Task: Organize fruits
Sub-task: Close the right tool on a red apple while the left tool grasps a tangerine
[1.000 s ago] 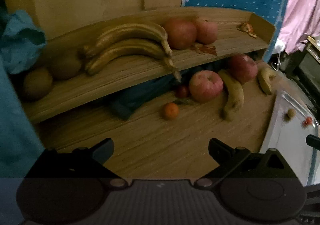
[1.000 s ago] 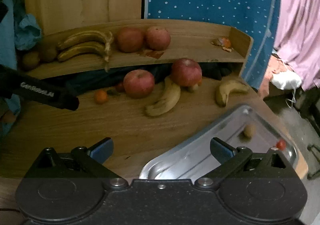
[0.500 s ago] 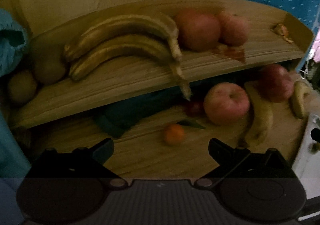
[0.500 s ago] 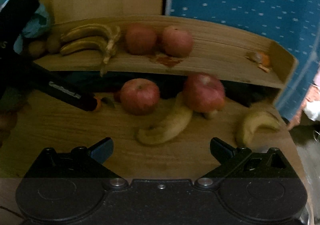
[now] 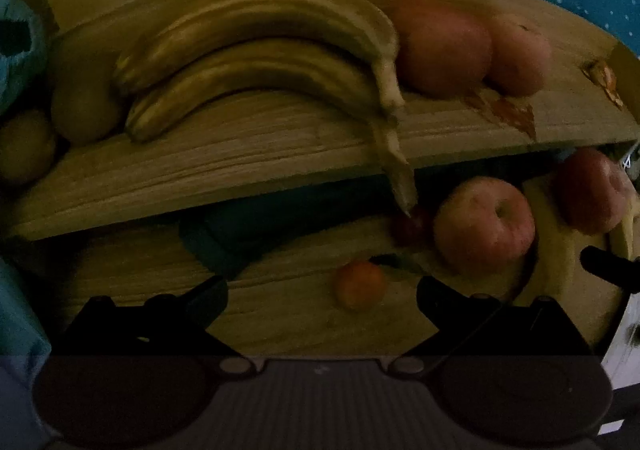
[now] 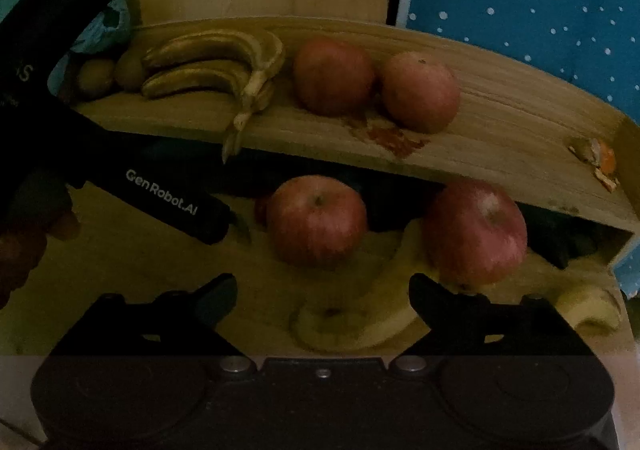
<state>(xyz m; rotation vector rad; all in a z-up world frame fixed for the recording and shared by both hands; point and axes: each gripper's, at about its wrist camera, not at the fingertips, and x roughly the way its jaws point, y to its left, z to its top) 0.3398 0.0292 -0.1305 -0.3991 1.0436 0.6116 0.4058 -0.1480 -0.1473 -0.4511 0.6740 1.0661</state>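
Note:
A wooden shelf (image 5: 248,153) carries two bananas (image 5: 256,49), two red apples (image 5: 440,45) and two kiwis (image 5: 80,105). Below it on the table lie a small orange (image 5: 360,284), a tiny red fruit (image 5: 408,228), an apple (image 5: 484,223), a banana (image 5: 560,270) and another apple (image 5: 592,189). My left gripper (image 5: 322,290) is open, low over the table, the orange just right of its middle. My right gripper (image 6: 322,288) is open too, right in front of the lower left apple (image 6: 316,219) and over a banana (image 6: 360,322); the right apple (image 6: 476,230) sits behind its right finger.
A dark cloth (image 5: 248,226) is tucked under the shelf. Orange peel scraps (image 6: 596,157) lie at the shelf's right end (image 6: 628,129), beside a dried red stain (image 6: 392,137). A second banana (image 6: 588,310) lies far right. A hand (image 6: 28,234) holds the left gripper's body (image 6: 160,197).
Both grippers have moved forward toward the shelf and the fruit below it, so everything looms larger. The metal tray has dropped out of the right wrist view. Both stay open.

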